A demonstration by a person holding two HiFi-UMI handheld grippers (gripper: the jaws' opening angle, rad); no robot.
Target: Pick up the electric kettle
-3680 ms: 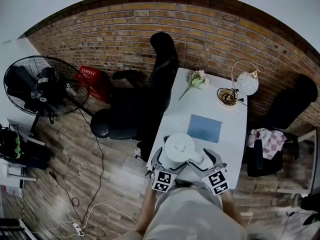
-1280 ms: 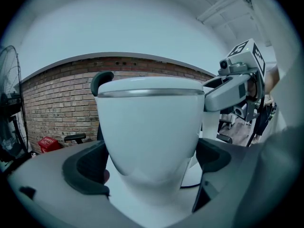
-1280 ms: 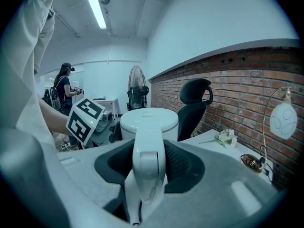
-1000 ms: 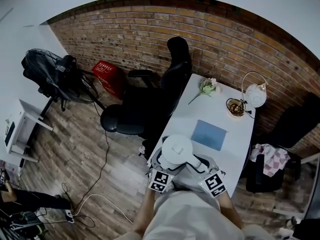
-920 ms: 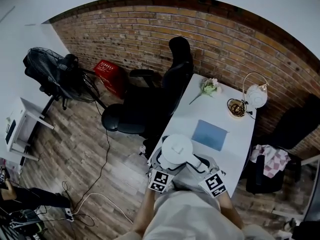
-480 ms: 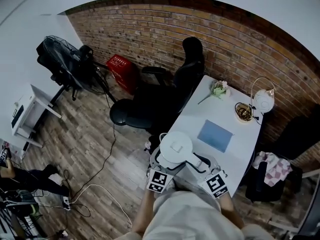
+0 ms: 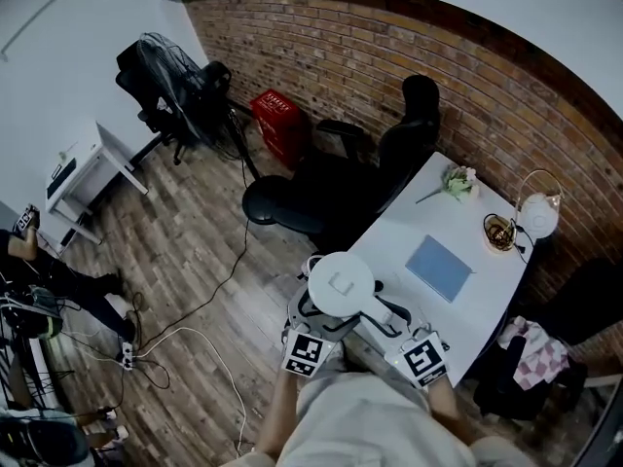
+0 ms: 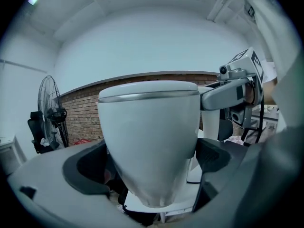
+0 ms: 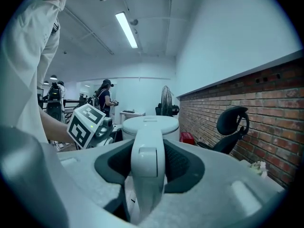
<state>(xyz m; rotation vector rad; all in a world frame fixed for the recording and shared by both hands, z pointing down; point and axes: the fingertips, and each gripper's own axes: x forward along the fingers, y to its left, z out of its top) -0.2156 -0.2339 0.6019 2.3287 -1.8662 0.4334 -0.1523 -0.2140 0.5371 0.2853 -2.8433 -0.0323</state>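
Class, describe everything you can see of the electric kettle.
The electric kettle is white and smooth, plastic by its look, with a round flat lid, a body tapering downward and a curved handle. It is upright, seemingly lifted above the near corner of the white table. The left gripper clasps its body; the right gripper is shut on its handle.

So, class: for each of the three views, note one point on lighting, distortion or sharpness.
Head view: the wide lens bows the brick wall into an arc; light is dim and greyish. Left gripper view: the kettle looms large and slightly soft; the corners go black. Right gripper view: the ceiling strip light glares bright; the kettle's handle, very close, looks swollen.
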